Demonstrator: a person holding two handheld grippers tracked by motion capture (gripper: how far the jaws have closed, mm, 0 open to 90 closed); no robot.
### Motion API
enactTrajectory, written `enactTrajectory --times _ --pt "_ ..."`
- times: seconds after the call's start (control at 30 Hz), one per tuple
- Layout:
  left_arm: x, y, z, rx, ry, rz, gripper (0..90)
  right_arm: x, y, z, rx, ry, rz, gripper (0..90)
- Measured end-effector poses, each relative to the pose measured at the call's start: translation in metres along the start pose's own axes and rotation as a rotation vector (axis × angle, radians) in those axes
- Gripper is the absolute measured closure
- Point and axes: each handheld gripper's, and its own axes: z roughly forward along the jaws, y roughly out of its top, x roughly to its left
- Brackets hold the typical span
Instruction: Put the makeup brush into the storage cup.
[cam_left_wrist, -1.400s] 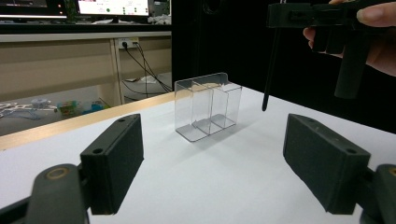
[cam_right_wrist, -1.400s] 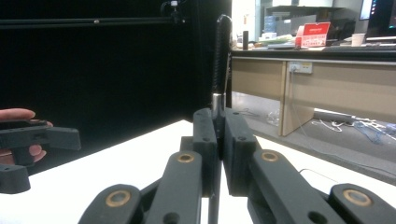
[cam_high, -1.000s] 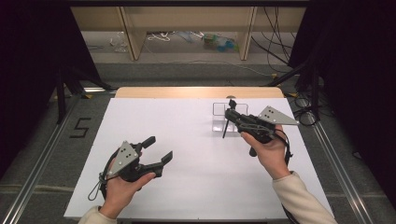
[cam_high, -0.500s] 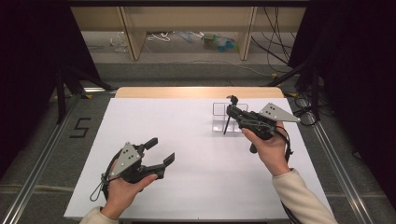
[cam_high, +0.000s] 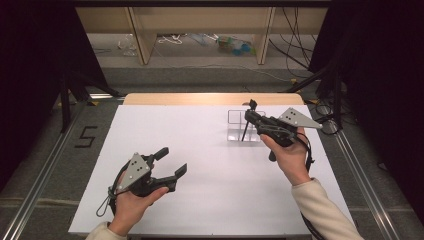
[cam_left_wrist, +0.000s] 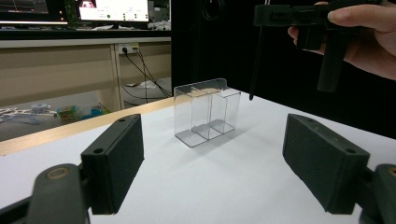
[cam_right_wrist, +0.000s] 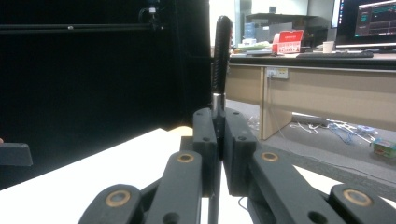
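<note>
Over the last second the left gripper (cam_high: 167, 161) has drawn back along the worktop (cam_high: 210, 200) toward the person, jaws wide apart. The right gripper (cam_high: 248, 116), clamped on an upright pen (cam_high: 244, 129), has edged slightly toward the clear divided box (cam_high: 235, 133).

Black grippers (cam_high: 170, 167) with grey triangular plates; cream sleeves (cam_high: 322, 210).
</note>
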Motion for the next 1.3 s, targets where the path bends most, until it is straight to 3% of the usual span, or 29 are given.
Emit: enactTrajectory --times 0.7,1.3 --pt "0.016 -0.004 -0.024 -0.013 0.055 -0.012 20.3 -0.01 -0.001 0.007 0.009 -0.024 -0.007 85.5" --pt "0.018 -0.005 -0.028 -0.007 0.058 -0.007 20.2 -0.018 0.001 0.01 0.003 -0.047 -0.006 85.5"
